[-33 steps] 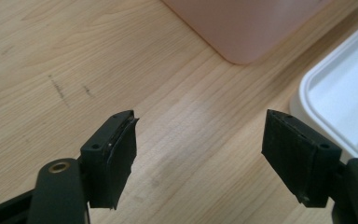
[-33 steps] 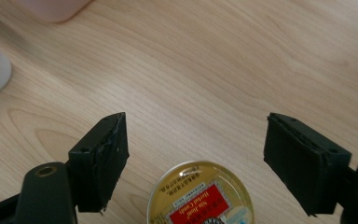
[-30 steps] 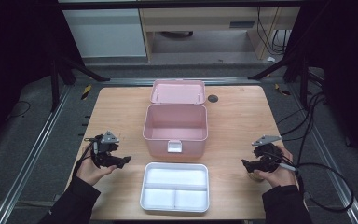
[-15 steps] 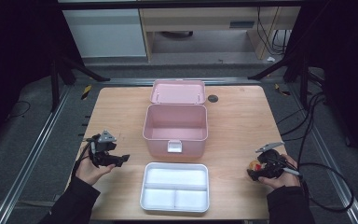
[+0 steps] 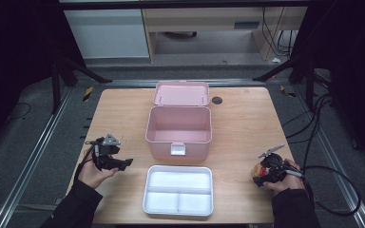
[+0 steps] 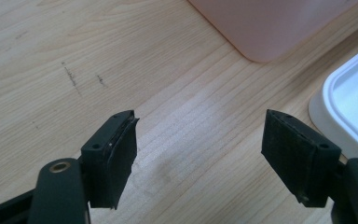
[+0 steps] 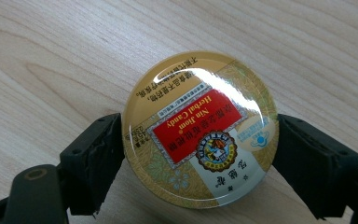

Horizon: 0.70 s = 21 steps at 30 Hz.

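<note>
One candy tin [image 7: 199, 129] between right jaws, seemingly gripped

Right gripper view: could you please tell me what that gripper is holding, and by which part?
The right gripper holds a round candy tin by opposite sides of its rim, label facing the camera.

tin [image 7: 199, 129]: gold, red label (floral print) | box [image 5: 178, 131]: pink | tray [image 5: 178, 195]: white | table [image 5: 247, 123]: light wood
</note>
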Motion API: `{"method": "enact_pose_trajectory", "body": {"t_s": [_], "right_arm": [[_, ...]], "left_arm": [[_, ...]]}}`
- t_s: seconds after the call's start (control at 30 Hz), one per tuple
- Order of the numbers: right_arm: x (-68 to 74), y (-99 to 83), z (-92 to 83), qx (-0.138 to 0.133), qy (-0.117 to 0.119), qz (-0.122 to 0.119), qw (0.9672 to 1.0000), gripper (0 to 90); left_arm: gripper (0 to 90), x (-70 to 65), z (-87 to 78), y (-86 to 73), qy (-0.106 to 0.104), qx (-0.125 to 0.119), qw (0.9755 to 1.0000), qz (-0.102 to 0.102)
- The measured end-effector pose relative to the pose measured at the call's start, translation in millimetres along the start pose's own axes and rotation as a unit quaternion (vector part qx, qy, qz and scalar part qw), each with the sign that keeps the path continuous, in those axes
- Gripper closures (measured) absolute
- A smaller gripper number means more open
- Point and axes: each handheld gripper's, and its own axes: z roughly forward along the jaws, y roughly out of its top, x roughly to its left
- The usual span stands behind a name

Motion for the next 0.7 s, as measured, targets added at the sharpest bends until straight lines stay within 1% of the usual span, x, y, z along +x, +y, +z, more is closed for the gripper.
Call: {"method": "enact_pose_trajectory", "body": {"t_s": [0.23, 0.33, 0.43, 0.53, 0.57, 0.6, 0.7], "right_arm": [[-2.7, 2.8, 6.6, 0.015, 0.009, -0.004, 0.9998, 19.7], [-2.5, 4.3, 6.3, 0.018, 0.008, -0.010, 0.9998, 20.3], [-2.6, 5.0, 4.9, 0.019, 0.006, -0.007, 0.9998, 20.4], [-2.7, 5.8, -0.9, 0.009, 0.009, -0.005, 0.9999, 20.5], [-2.9, 6.4, -3.2, 0.004, 0.009, -0.009, 0.9999, 20.5], [-2.5, 7.4, -5.6, 0.000, 0.009, -0.006, 0.9999, 20.5], [-1.5, 11.3, -12.2, -0.011, 0.015, -0.009, 0.9998, 20.5]], "left_arm": [[26.1, -1.2, 3.4, -0.6, -0.004, 0.006, 1.0000, 0.002], [26.1, -1.0, 4.5, -0.8, -0.004, 0.008, 1.0000, 0.002], [26.1, -0.6, 4.4, -0.9, -0.005, 0.007, 1.0000, 0.001], [26.2, -0.3, 4.2, -0.8, -0.006, 0.007, 1.0000, 0.001], [26.2, -0.4, 4.3, -0.8, -0.006, 0.008, 1.0000, 0.002], [26.2, -0.5, 4.4, -0.8, -0.006, 0.008, 0.9999, 0.002], [26.2, -0.9, 4.4, -1.2, -0.007, 0.008, 0.9999, 0.005]]}}
